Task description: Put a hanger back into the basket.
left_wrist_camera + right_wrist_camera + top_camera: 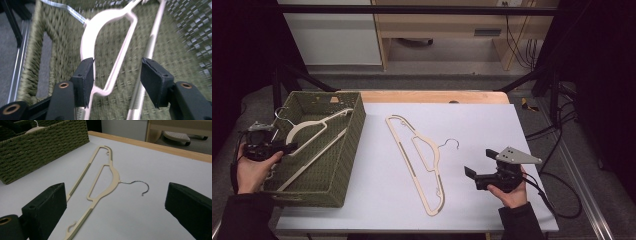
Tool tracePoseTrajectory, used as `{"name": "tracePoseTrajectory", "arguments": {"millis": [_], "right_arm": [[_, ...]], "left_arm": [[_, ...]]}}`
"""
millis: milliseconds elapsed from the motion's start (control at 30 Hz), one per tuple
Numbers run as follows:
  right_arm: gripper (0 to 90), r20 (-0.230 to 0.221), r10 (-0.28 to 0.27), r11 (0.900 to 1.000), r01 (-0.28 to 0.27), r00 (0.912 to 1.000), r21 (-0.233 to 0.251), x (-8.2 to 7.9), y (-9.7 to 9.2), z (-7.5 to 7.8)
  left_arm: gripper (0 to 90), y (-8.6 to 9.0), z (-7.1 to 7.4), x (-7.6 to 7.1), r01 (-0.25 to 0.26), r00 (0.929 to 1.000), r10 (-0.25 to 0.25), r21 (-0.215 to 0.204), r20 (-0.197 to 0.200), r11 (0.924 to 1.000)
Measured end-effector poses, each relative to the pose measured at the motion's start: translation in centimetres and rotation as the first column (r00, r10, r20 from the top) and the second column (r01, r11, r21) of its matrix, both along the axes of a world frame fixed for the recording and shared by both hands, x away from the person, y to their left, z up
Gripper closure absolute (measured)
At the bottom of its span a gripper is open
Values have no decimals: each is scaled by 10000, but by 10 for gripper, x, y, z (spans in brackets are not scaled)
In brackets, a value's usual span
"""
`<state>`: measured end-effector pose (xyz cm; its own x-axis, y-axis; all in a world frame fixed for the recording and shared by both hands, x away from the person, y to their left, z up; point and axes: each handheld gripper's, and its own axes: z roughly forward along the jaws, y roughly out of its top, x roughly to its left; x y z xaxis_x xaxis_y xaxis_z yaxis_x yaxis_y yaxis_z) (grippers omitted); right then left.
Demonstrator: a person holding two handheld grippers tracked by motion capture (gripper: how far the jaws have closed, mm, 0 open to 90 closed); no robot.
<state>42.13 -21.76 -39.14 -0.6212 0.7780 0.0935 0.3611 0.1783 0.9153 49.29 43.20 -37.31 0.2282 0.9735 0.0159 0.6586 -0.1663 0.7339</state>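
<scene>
At frame left, inside woven basket (354,127): left gripper (276,146) jaws apart, letting go of cream hanger (309,130). Next, probably table hanger (419,160); right gripper (477,167) wide open.

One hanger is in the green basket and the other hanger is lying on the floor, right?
Nearly. One hanger is in the green basket, by the left gripper, whose jaws stand apart around its thin bar. But the other hanger is not on the floor: it lies flat on the white table, as the high view shows, ahead of the right gripper.
</scene>
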Motion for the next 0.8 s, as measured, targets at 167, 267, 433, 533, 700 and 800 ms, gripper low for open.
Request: {"name": "tracePoseTrajectory", "arguments": {"millis": [167,267,433,533,700,800], "right_arm": [[46,-24,35,10000,-35,10000,-58,1,1,-1],[47,-50,16,10000,-16,10000,-63,1,3,-2],[49,-91,-83,9999,83,9999,62,1,7,-1],[66,-137,-45,10000,45,9999,12,0,11,-2],[75,-381,-173,9997,166,9991,-200,1,18,-5],[77,-485,-177,9992,159,9987,-370,2,23,-8]], "left_arm": [[360,-20,18,-15,744,9887,-638,-748,1355,9944],[297,-38,29,-24,1398,9703,-1152,-1042,2128,9847],[214,-77,45,-38,2569,9270,-2043,-1357,3144,9569],[165,-106,51,-46,3342,8933,-2650,-1422,3631,9317],[127,-154,48,-54,4590,8392,-3811,-1295,3878,8789],[107,-180,40,-57,5097,8162,-4294,-1318,3866,8502]]}}
